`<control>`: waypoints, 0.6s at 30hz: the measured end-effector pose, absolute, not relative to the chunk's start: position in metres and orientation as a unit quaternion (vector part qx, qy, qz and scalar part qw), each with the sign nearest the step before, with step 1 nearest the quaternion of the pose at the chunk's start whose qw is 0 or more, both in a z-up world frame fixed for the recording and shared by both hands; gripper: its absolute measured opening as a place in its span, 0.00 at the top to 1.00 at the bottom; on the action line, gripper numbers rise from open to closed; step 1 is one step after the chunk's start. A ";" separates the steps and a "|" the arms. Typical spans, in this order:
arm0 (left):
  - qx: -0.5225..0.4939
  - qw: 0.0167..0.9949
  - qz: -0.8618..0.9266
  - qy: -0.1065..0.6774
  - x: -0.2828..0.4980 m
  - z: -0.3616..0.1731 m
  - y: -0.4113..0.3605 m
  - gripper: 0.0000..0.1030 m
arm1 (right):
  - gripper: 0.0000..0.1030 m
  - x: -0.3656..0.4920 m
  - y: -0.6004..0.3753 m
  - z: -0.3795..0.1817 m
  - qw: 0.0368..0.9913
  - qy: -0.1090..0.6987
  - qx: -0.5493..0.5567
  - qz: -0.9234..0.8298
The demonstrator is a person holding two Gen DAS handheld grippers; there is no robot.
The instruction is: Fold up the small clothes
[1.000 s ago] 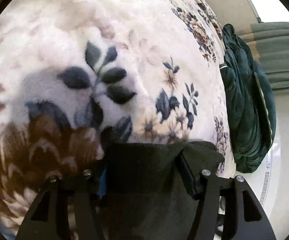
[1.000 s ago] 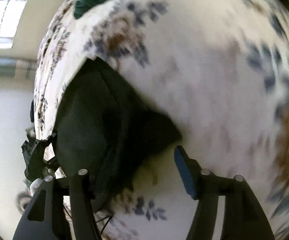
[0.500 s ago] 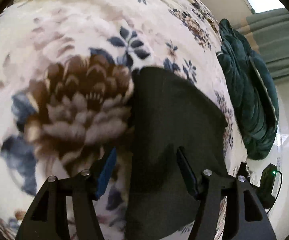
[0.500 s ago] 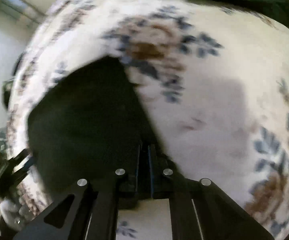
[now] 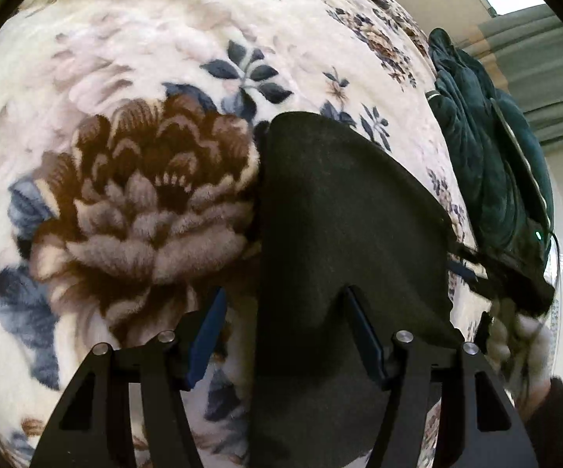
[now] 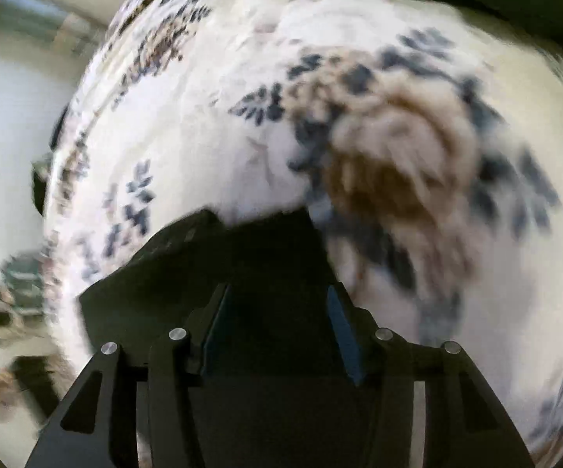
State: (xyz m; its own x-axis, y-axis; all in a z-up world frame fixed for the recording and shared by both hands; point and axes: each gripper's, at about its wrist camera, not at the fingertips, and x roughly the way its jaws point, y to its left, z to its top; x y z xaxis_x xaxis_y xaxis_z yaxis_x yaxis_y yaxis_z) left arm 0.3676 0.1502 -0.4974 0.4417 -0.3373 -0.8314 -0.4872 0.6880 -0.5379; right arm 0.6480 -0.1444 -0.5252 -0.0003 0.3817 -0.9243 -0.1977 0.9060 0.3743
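Flowered blanket (image 5: 156,89) carries the black garment (image 5: 344,210). Left hand-held gripper (image 5: 285,335) stands half open, straddling its edge; right hand-held gripper (image 6: 277,327), jaws just reopened, grips nothing. Best pinch edges squarely before folding.

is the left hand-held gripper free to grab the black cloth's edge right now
Probably yes: the left hand-held gripper is open, straddling the left edge of the black cloth on the floral blanket, with nothing blocking.

L gripper (image 5: 283,316): matte black frame, triangular cut-outs, 4 silver screws, blue pads (image 5: 207,331) on finger insides. R gripper (image 6: 277,319): same build, blurred. Lower right of left-wrist view: a hand (image 5: 515,335), blurred, w/ dark sleeve (image 5: 554,417).
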 end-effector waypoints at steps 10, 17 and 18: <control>-0.394 0.755 0.050 0.523 0.376 -0.500 0.154 0.42 | 0.95 0.678 -0.107 -0.495 0.762 0.610 0.013 0.216; -0.405 0.751 0.031 0.521 0.374 -0.502 0.156 0.42 | 0.45 0.672 -0.163 -0.507 0.692 0.683 0.079 0.220; -0.415 0.747 0.024 0.519 0.373 -0.506 0.156 0.42 | 0.44 0.667 -0.173 -0.511 0.675 0.694 0.093 0.230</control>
State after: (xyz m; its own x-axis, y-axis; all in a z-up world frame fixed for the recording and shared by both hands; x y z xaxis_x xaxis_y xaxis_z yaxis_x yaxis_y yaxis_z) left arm 0.3729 0.1563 -0.5057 0.4591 -0.3955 -0.7955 -0.4666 0.6546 -0.5948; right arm 0.6669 -0.1726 -0.5114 -0.0704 0.4404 -0.8950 -0.1818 0.8766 0.4456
